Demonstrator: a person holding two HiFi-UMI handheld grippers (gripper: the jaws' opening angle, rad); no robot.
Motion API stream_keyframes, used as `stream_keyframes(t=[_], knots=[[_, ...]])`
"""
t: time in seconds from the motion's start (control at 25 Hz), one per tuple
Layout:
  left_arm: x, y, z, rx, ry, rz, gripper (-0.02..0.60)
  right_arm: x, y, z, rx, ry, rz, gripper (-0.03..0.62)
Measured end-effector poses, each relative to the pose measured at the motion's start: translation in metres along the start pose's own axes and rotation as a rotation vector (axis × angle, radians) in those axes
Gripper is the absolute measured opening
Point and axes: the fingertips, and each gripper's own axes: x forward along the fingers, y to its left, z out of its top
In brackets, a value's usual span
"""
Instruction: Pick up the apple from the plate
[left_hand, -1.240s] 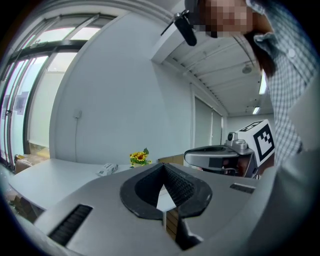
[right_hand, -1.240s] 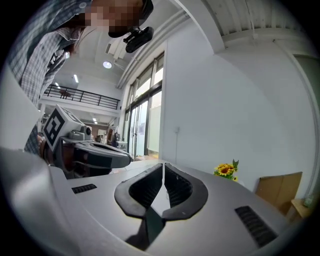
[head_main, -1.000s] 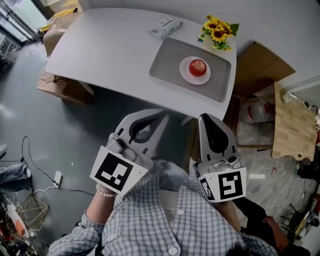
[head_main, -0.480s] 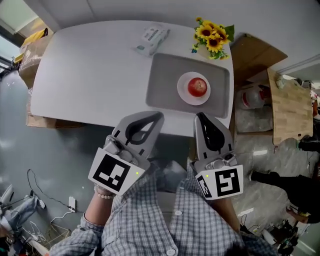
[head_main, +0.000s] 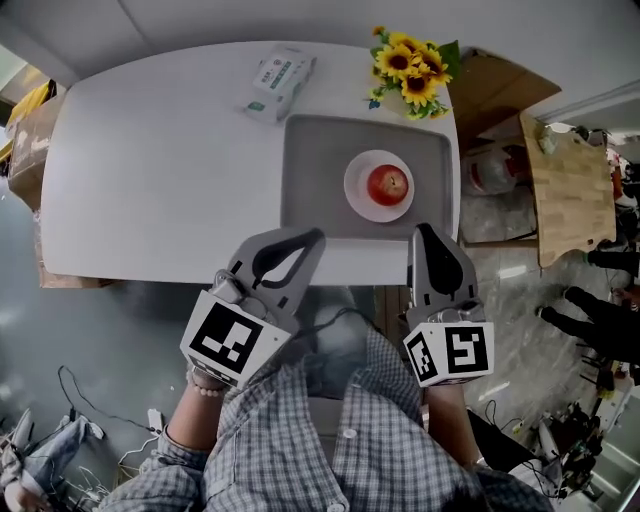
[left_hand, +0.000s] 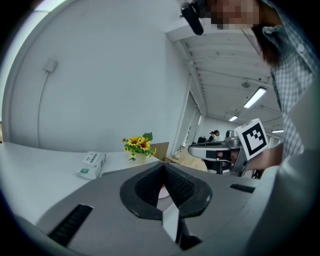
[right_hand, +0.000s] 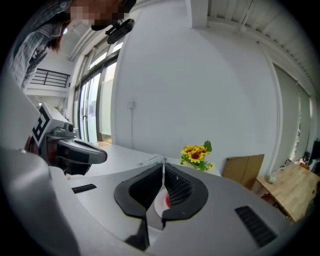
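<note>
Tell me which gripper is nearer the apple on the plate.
Right. In the head view the right gripper points toward the apple from the person's side, slightly to its right. The left gripper is farther away, off to the apple's left.

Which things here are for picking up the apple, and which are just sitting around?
For the job:
- apple
- white plate under it
- right gripper and left gripper, both shut and empty

Just lying about:
- sunflowers
- white packet
- grey tray that the plate sits in
- wooden board beside the table
</note>
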Motion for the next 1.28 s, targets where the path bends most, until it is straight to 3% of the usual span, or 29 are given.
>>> stream_keyframes(t=[0.12, 0.44, 0.72, 0.92, 1.12, 1.28], knots=[[0.012, 0.007, -0.005, -0.017, 0.022, 0.001, 0.010, 0.009, -0.017, -0.007, -0.009, 0.033, -0.026, 0.028], [0.042, 0.038, -0.015, -0.048, 0.077, 0.094, 0.011, 0.043, -0.052, -0.034, -0.004, 0.123, -0.013, 0.028], [0.082, 0.057, -0.035, -0.116, 0.137, 0.185, 0.011, 0.075, -0.089, -0.075, 0.070, 0.253, -0.019, 0.029], [0.108, 0.068, -0.059, -0.181, 0.203, 0.231, 0.011, 0.095, -0.103, -0.111, 0.102, 0.353, 0.021, 0.029], [0.131, 0.072, -0.082, -0.245, 0.272, 0.227, 0.011, 0.107, -0.107, -0.147, 0.163, 0.473, 0.068, 0.031], [0.143, 0.076, -0.101, -0.267, 0.333, 0.255, 0.012, 0.114, -0.104, -0.168, 0.195, 0.545, 0.126, 0.091]])
